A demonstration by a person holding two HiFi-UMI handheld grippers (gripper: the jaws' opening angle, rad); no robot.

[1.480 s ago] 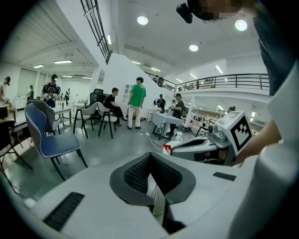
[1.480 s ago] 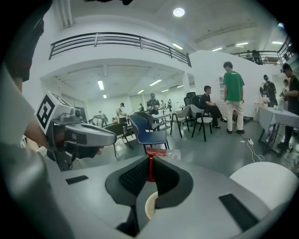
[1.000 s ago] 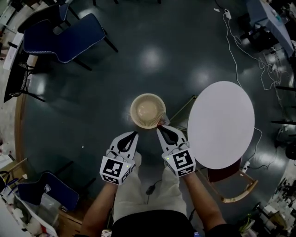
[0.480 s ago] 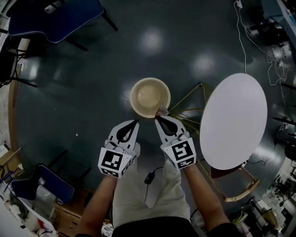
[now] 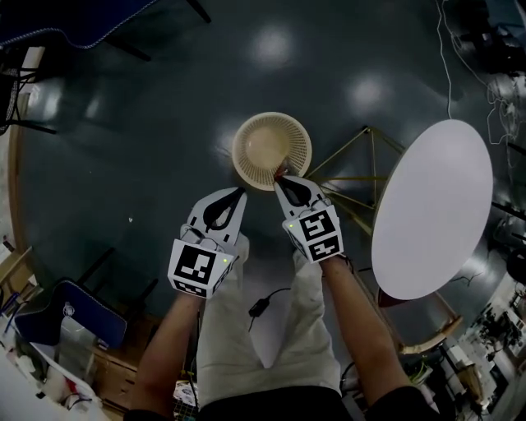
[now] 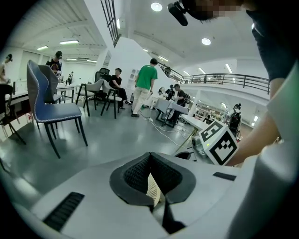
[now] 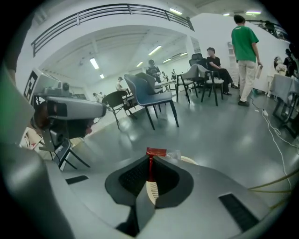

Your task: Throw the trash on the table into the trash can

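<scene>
Head view: blue chair (image 5: 74,20) at 10 o'clock on the dark floor (image 5: 148,123). Left gripper (image 5: 237,192) closed and empty, jaws together in the left gripper view (image 6: 150,155), tip just at 7 o'clock of the trash can (image 5: 243,140), apart from it. Cream mesh trash can stands on the floor at 12 o'clock from both grippers, inside looks empty. Right gripper (image 5: 279,179) closed on a red wrapper (image 5: 281,173), pinched at the tips in the right gripper view (image 7: 155,152), hanging over the can's rim at its 5 o'clock edge. White round table (image 5: 431,210) at 3 o'clock, top bare, gold legs showing beside the can.
</scene>
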